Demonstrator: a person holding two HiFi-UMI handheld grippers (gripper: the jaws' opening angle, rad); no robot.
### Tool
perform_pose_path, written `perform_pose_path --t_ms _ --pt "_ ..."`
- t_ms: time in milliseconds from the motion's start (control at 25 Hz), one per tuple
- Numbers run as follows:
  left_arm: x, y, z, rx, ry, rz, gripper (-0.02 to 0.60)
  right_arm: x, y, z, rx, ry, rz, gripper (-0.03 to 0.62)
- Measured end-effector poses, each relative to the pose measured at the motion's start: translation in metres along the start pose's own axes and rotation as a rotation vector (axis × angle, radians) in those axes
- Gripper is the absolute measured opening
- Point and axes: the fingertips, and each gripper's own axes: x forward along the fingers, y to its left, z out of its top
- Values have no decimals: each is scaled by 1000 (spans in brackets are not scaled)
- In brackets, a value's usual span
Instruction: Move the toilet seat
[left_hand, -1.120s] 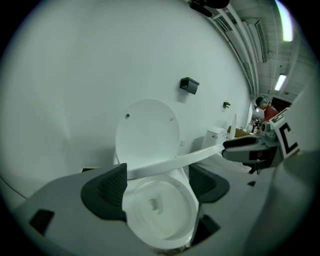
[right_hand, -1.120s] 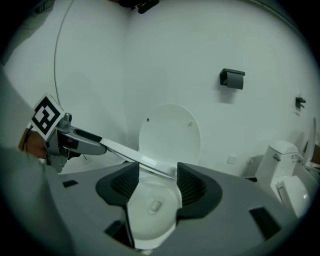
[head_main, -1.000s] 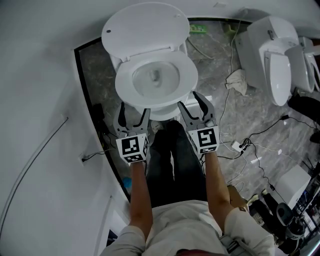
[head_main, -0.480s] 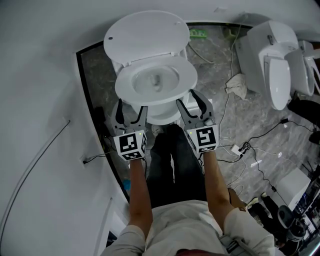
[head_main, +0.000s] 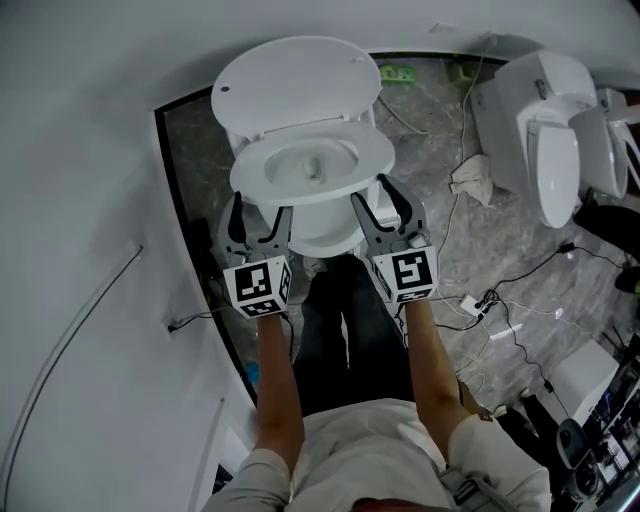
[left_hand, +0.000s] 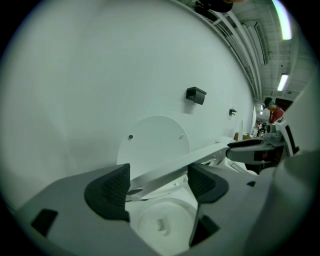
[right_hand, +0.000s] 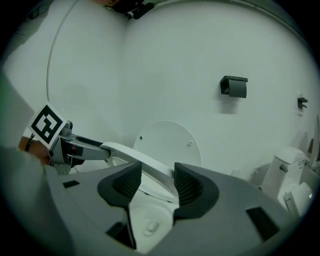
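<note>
The white toilet seat (head_main: 375, 155) hangs tilted above the bowl (head_main: 312, 168), its front edge lifted; the lid (head_main: 295, 85) stands up behind it. In the head view my left gripper (head_main: 260, 212) holds the seat's front left and my right gripper (head_main: 377, 198) its front right. The left gripper view has the seat (left_hand: 190, 160) running slantwise between the pads of the left gripper (left_hand: 159, 180), touching both. In the right gripper view the jaws of the right gripper (right_hand: 156, 182) have just been closing, with the seat (right_hand: 145, 162) pinched between the pads.
A curved white wall (head_main: 90, 200) is close on the left. A second toilet (head_main: 550, 130), a crumpled cloth (head_main: 470, 165) and loose cables (head_main: 500, 300) lie on the grey floor to the right. A black holder (right_hand: 234, 86) is on the wall behind. My legs (head_main: 345, 320) stand before the bowl.
The seat's front edge has risen off the bowl, tilting towards the lid. Both grippers have moved up and forward with it.
</note>
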Motion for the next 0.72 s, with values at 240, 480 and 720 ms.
perform_pose_path --t_ms 240,480,720 --pt "12 1 17 4 -11 -1 357 12 -10 14 3 -5 -8 218" --pt "23 5 30 5 -20 1 345 24 -19 26 2 -12 -14 212" --pt "33 11 41 9 -28 5 337 35 -24 37 5 -23 -22 207"
